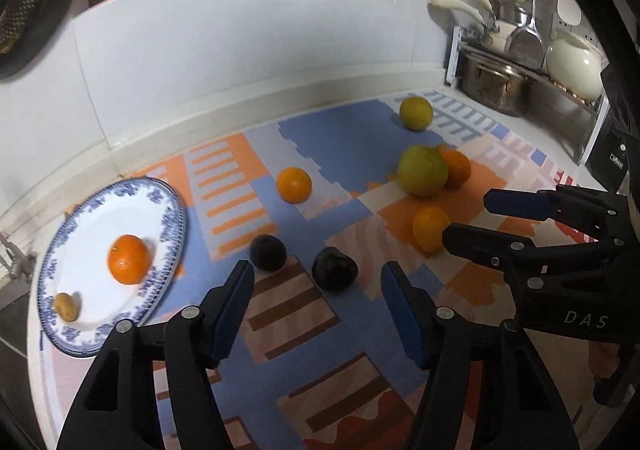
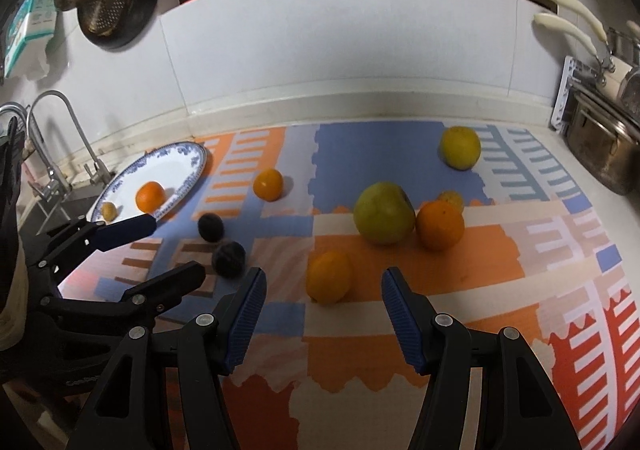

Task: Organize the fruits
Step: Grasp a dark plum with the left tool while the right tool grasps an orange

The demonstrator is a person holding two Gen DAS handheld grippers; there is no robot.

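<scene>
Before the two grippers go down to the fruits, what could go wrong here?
1. The dark plum lies loose ahead of the open left gripper; one of the fingers might push it so it rolls away.
2. The two grippers are close together, so the right gripper, aiming at the near orange, could bump the left one.
3. The plate sits near the sink edge and could be nudged.

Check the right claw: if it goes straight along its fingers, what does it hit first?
Most likely the small orange, lying on the mat just ahead between the open fingers of the right claw. The green apple lies beyond it. Depth is hard to judge.
</scene>
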